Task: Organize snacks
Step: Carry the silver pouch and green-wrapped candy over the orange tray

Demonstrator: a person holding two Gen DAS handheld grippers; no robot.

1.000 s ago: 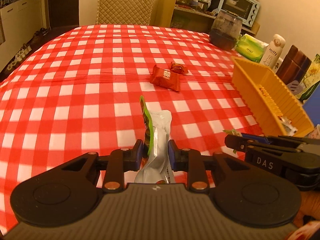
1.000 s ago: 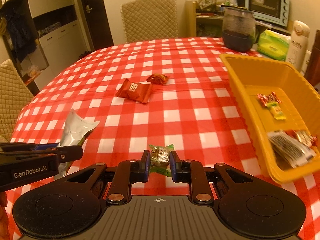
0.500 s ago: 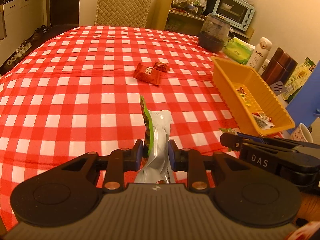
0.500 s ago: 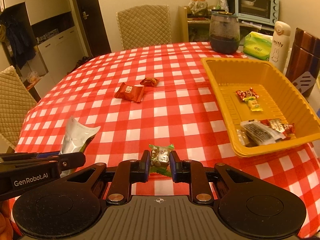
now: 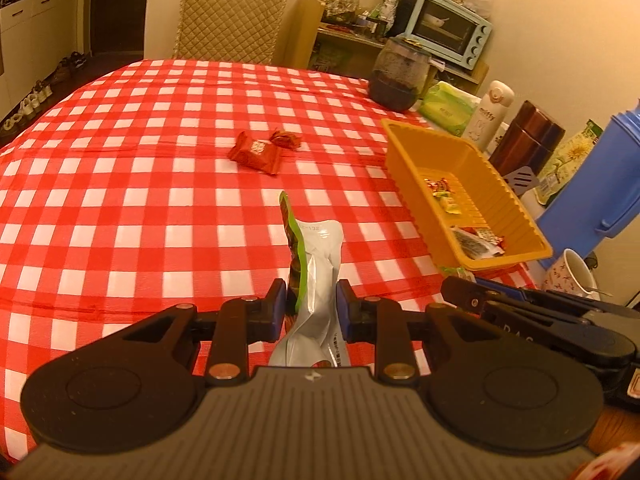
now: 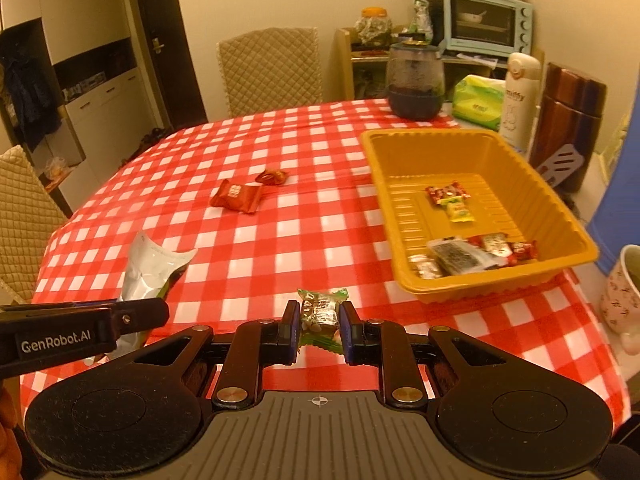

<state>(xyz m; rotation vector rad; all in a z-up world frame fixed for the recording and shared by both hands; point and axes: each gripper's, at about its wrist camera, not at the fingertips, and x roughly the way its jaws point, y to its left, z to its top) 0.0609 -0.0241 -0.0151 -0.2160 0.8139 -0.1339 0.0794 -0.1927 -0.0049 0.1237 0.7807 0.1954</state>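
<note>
The left gripper (image 5: 311, 305) pinches a crumpled silver-and-green pouch (image 5: 316, 276) upright; the right gripper (image 6: 319, 322) clamps a small green-edged candy (image 6: 320, 312), both above the near edge of the red-checked table (image 6: 280, 240). A yellow tray (image 6: 568, 232) near the right edge holds wrapped snacks with unreadable labels.

On the black side of the left gripper (image 6: 80, 334), seen from the right wrist view, we read "GenRobot.AI" in pale letters. On the tall white flask with the rounded cap (image 6: 520, 100) standing past the yellow tray we read "miffy"; the same word shows on it in the left wrist view (image 5: 490, 114). On the crumpled silver and green snack pouch (image 5: 320, 264) we make out a printed code ending "-132" near its top edge. The black body of the right gripper (image 5: 532, 334) carries pale letters that we can only partly read, something like "D A S"
</note>
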